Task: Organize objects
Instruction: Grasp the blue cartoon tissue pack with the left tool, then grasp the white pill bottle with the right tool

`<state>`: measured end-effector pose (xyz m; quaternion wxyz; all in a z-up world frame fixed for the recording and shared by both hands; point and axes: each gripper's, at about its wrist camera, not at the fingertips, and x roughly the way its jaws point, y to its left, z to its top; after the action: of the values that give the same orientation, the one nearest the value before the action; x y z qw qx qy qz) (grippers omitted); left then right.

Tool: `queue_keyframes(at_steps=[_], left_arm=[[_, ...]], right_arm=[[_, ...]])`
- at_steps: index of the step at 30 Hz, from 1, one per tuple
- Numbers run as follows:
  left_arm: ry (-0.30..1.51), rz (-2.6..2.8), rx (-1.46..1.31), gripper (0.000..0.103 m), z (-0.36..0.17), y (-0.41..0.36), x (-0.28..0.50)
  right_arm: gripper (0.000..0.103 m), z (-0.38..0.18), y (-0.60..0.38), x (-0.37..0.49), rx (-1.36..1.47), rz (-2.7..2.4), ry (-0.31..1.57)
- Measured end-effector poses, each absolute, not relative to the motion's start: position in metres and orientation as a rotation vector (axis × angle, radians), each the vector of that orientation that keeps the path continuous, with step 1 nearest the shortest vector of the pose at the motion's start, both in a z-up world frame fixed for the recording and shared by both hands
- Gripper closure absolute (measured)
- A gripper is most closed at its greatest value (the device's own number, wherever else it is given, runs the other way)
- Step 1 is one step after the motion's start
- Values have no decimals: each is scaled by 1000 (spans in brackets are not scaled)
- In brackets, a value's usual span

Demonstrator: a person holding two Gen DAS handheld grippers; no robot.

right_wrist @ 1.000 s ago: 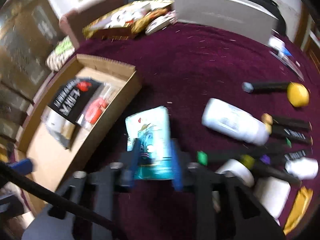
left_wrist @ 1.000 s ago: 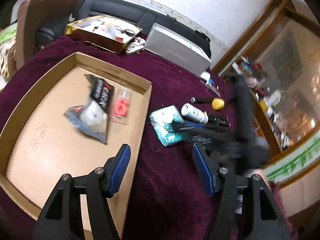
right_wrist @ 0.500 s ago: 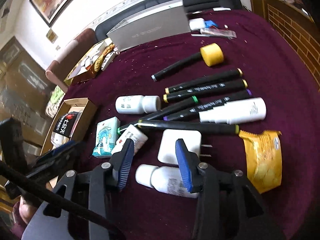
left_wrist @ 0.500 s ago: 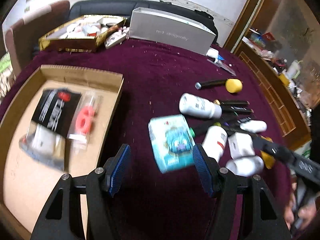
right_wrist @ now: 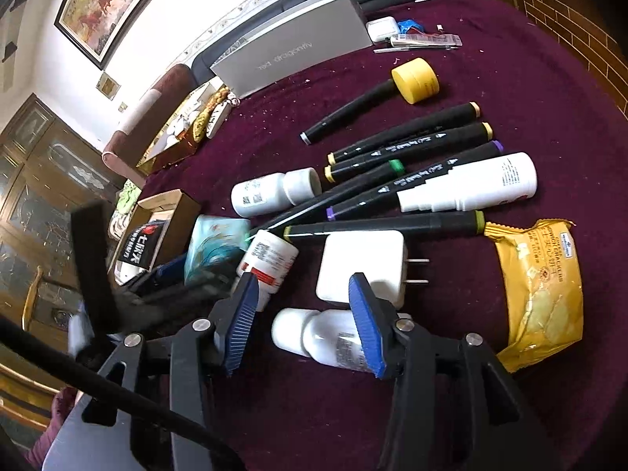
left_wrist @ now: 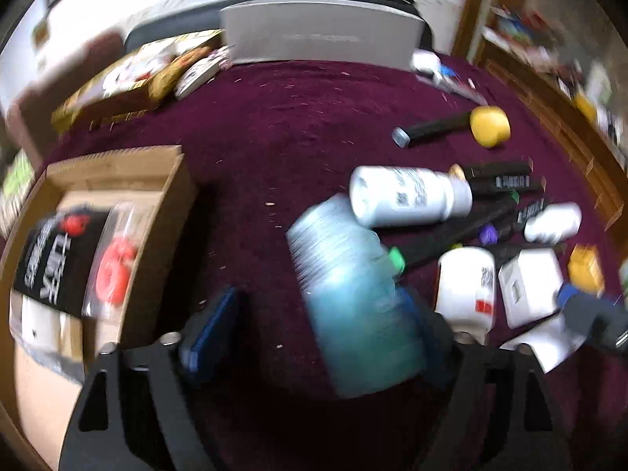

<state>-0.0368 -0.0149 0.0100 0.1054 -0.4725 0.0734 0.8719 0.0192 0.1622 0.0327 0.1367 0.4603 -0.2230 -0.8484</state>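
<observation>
Surface: table (right_wrist: 490,412) under dark maroon velvet cloth, speckled with pale crumbs. Behind it a grey slab-shaped box (right_wrist: 298,51), a gold gift box (right_wrist: 176,141), a dark sofa, a framed painting on a white wall, wooden cabinets at both sides.

Left tongs (left_wrist: 314,329): jaws have just been opening, now wide apart; the teal tissue pack (left_wrist: 353,298) lies between them, close against the right pad, heavily blurred. No clamp on it that I can see. Cardboard tray (left_wrist: 172,196) sits just beside, on the left, already holding a black sachet (left_wrist: 55,251) and a red item in clear wrap.

Right tongs (right_wrist: 302,322): jaws have just been opening, now part open, straddling a small white bottle (right_wrist: 318,337) without pressing it.

Risks, as judged:
- Off-centre pack may twist or slip out on closing.
- Bottles and marker pens (right_wrist: 408,145) are round; a nudge would roll them.
- The two tongs work close together; collision likely.
</observation>
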Motion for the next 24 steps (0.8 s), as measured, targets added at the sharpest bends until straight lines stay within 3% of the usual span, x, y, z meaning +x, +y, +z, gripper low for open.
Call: queue_keyframes(at_steps=[2,3,4,5,6,8,15,24], left_arm=[[247,2573,-1344,25,11,-11,-33],[202,2548,-1340,36,13,-15,-33],[201,2552,-1335,64,16,-19,-32],[189,2547,-1324,83,19,-23,-31],[152,2530,-1336,92,20,-28,-33],[1,2496,-1362,93,22,-45,-35],[-205,2461,-1311,94,39,-83,-10],[-246,2481,-1190,94,78,-117,31]], right_arm=[[57,34,160,18,1326,-2457,-657],[55,35,160,18,1328,-2461,-658],[52,35,159,18,1330,-2464,-657],[51,36,158,18,1333,-2469,-654],[51,36,158,18,1335,-2470,-651],[51,35,155,17,1344,-2465,-651],[51,38,128,11,1356,-2466,-571],[51,19,84,-12,1517,-2599,-320]])
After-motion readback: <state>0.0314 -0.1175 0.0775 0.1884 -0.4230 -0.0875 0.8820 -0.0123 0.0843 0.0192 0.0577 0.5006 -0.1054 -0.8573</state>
